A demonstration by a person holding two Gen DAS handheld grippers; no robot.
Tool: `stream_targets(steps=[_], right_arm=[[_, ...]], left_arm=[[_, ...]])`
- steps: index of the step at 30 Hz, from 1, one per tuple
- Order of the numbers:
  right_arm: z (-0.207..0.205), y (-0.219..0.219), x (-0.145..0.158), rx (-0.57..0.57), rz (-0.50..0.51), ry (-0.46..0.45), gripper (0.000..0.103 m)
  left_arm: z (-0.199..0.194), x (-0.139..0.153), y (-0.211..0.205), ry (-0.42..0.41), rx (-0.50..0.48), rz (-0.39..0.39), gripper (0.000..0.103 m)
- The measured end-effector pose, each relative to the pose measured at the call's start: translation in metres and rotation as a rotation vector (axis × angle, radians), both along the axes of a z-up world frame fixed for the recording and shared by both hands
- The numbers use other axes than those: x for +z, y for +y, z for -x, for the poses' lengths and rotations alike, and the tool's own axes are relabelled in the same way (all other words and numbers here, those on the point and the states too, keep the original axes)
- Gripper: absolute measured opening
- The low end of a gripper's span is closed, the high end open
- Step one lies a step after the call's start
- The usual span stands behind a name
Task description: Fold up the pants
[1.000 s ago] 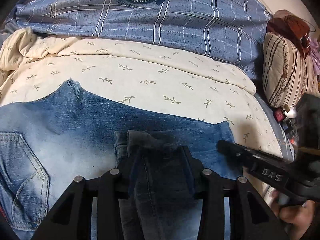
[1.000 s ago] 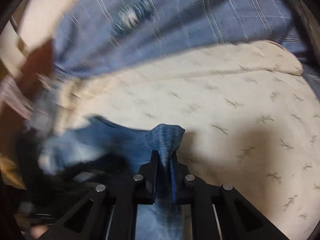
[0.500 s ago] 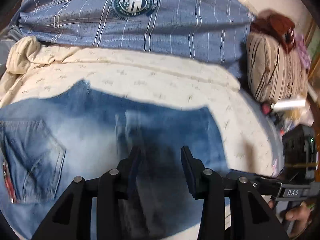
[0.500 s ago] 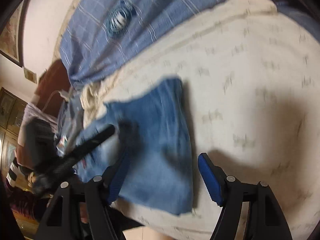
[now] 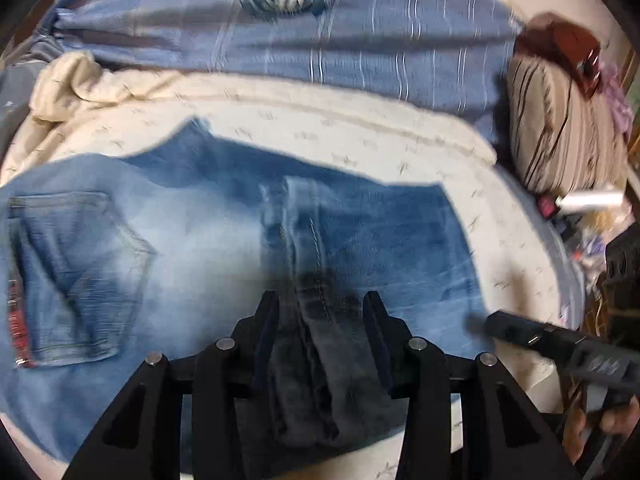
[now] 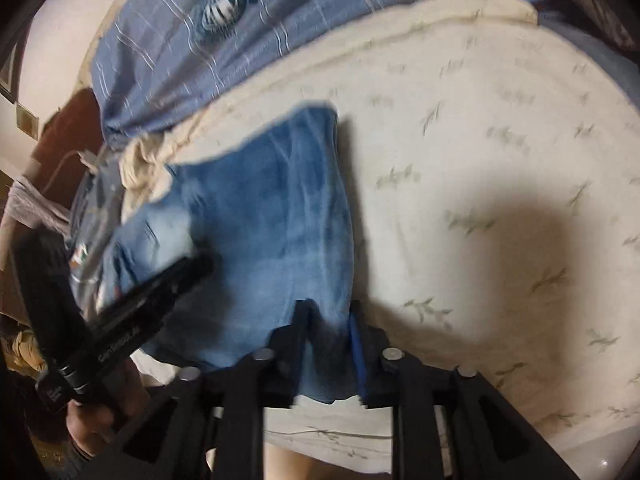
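Blue jeans [image 5: 192, 248] lie folded on the cream leaf-print sheet [image 5: 360, 140], with a back pocket [image 5: 76, 280] at the left. The leg ends [image 5: 304, 216] lie over them as a dark ridge. That ridge runs between the fingers of my left gripper [image 5: 320, 312] and fills the gap, so the gripper is shut on it. In the right wrist view the jeans' right edge [image 6: 280, 220] passes between the fingers of my right gripper [image 6: 328, 324]. Its jaws are closing, and the denim between them still lies flat and unpinched. Each gripper shows in the other's view: the right gripper [image 5: 540, 336] and the left gripper [image 6: 160, 288].
A blue plaid duvet [image 5: 360, 40] with a round emblem lies behind the sheet. A striped pillow [image 5: 560, 128] and small clutter [image 5: 580, 208] sit at the right. A person's hand [image 6: 92, 420] holds the left gripper's handle. Bare sheet [image 6: 500, 160] stretches to the right of the jeans.
My right gripper let go of the denim tip it pinched, spread wide, then narrowed over the jeans' edge. The leg ends, lifted before, now lie on the jeans. Both views have drawn back.
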State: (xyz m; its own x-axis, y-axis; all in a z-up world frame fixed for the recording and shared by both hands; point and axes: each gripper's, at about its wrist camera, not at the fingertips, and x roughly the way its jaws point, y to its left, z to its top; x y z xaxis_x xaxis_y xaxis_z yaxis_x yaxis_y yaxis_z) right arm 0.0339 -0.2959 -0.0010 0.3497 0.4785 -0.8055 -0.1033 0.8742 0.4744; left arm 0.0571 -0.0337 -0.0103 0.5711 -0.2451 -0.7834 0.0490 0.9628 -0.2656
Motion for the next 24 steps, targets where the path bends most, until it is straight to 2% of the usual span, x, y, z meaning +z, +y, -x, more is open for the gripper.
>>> stream_targets(steps=[1, 2, 5, 9, 11, 13, 14, 15, 16, 20, 21, 23, 24], right_arm=[[0.0, -0.001, 0.008, -0.012, -0.007, -0.024, 0.065], [-0.002, -0.001, 0.02, -0.029, -0.013, -0.061, 0.065], [-0.018, 0.012, 0.037, 0.011, -0.091, -0.097, 0.065], [-0.06, 0.047, 0.034, 0.117, -0.298, -0.035, 0.065], [-0.086, 0.068, 0.018, 0.167, -0.407, 0.068, 0.065], [-0.107, 0.076, 0.004, 0.152, -0.35, 0.085, 0.065], [-0.12, 0.081, -0.016, 0.134, -0.319, 0.161, 0.065], [-0.128, 0.081, -0.041, 0.092, -0.34, 0.265, 0.061], [-0.129, 0.076, -0.042, 0.05, -0.383, 0.257, 0.059], [-0.114, 0.077, -0.005, 0.086, -0.361, 0.135, 0.061], [-0.114, 0.074, -0.002, 0.072, -0.352, 0.118, 0.065], [-0.122, 0.068, -0.016, 0.008, -0.259, 0.127, 0.072], [-0.125, 0.066, -0.025, 0.005, -0.262, 0.16, 0.072]], left_arm=[[0.004, 0.003, 0.0, -0.016, -0.003, 0.001, 0.044], [0.006, 0.004, -0.001, -0.018, -0.013, 0.003, 0.045], [0.003, -0.019, -0.008, 0.101, -0.037, -0.036, 0.046], [0.006, -0.026, -0.006, 0.083, -0.04, -0.04, 0.046], [0.006, -0.026, -0.005, 0.087, -0.042, -0.034, 0.046], [0.007, -0.027, -0.005, 0.081, -0.046, -0.034, 0.046], [0.007, -0.027, -0.006, 0.079, -0.048, -0.038, 0.046], [0.007, -0.027, -0.006, 0.075, -0.052, -0.038, 0.046], [0.006, -0.028, -0.004, 0.074, -0.055, -0.032, 0.046], [0.01, -0.029, -0.004, 0.069, -0.053, -0.017, 0.047], [0.011, -0.028, -0.004, 0.071, -0.051, -0.016, 0.049], [0.011, -0.027, -0.003, 0.078, -0.048, -0.012, 0.049], [0.011, -0.026, -0.003, 0.089, -0.043, -0.009, 0.049]])
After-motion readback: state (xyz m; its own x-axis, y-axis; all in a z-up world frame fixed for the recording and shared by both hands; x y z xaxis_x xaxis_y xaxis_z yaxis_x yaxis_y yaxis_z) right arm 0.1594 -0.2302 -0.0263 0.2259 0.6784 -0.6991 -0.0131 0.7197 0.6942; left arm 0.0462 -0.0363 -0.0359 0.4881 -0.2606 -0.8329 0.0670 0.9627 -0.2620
